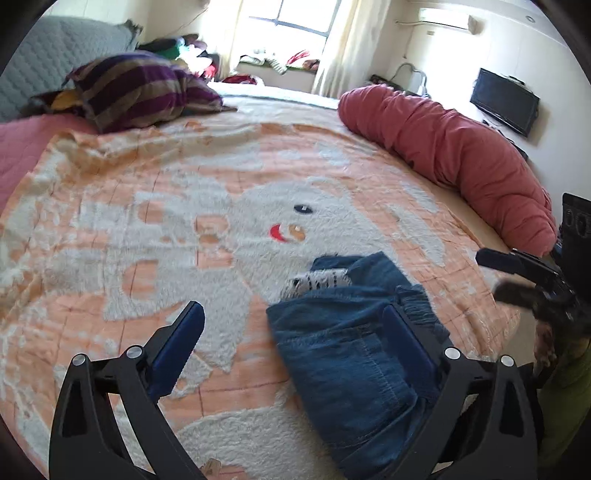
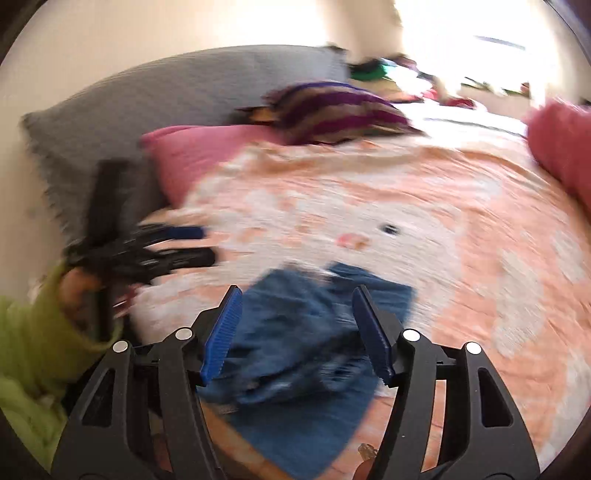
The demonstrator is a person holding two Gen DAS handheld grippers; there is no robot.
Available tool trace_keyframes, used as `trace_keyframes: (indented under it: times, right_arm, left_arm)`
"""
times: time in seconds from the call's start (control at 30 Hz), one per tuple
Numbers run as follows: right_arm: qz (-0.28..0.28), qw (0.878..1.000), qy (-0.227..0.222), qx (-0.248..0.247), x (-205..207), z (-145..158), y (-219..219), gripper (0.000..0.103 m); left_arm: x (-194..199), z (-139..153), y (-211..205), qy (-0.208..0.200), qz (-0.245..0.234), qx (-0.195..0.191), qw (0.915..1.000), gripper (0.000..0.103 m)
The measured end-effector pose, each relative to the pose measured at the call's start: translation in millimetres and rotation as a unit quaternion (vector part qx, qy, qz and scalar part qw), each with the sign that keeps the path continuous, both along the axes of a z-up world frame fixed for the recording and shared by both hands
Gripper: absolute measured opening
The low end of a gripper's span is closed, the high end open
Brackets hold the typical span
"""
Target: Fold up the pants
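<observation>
1. Left claw: released, blue pads spread wide, nothing between them but blanket and the edge of the jeans.
2. Right claw: likewise released, jaws apart, hanging above the jeans without a grip; view blurred.
3. Jeans: folded into a compact blue bundle, lying just ahead of the left claw and under its right finger; directly below and between the right claw's fingers. White frayed patch showing at the far end of the bundle.
4. Blanket: peach and white, fluffy, animal face pattern, spread under the jeans and beyond both claws.
5. Further out from the left claw: red rolled quilt to the right, striped purple pillow far left, grey cushion behind it.
6. Farthest: bright window straight ahead, dark screen on the right wall.
</observation>
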State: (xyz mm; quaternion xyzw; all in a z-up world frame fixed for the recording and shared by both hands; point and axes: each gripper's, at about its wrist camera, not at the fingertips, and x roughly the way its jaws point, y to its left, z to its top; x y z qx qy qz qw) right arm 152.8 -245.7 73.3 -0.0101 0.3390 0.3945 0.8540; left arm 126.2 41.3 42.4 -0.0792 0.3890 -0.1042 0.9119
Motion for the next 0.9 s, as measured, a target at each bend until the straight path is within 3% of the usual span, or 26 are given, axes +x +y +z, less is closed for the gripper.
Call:
trace_keyframes:
  times: [0.33,0.5,0.67,0.9]
  right_arm:
    - [-0.082,0.989,0.115,-0.046,31.3,-54.4,-11.7,0.055]
    - [-0.09,0.982,0.161,-0.044,39.9,-76.6,-24.0,0.055]
    - [-0.087,0.976,0.196,-0.039,47.0,-91.5,-22.2,0.053]
    - [-0.072,0.97,0.226,-0.054,54.7,-108.0,-10.0,0.041]
  left_arm:
    - [5.4,-37.2,-9.1,0.062,-0.002,-0.013,0.998,0.096]
    - [6.4,-56.2,-14.5,0.096,-0.009,-0.045,0.9943,0.096]
    - [7.4,-72.1,-23.2,0.119,-0.014,-0.051,0.9915,0.096]
    - [8.6,-80.2,-28.0,0.119,-0.012,-0.057,0.9911,0.096]
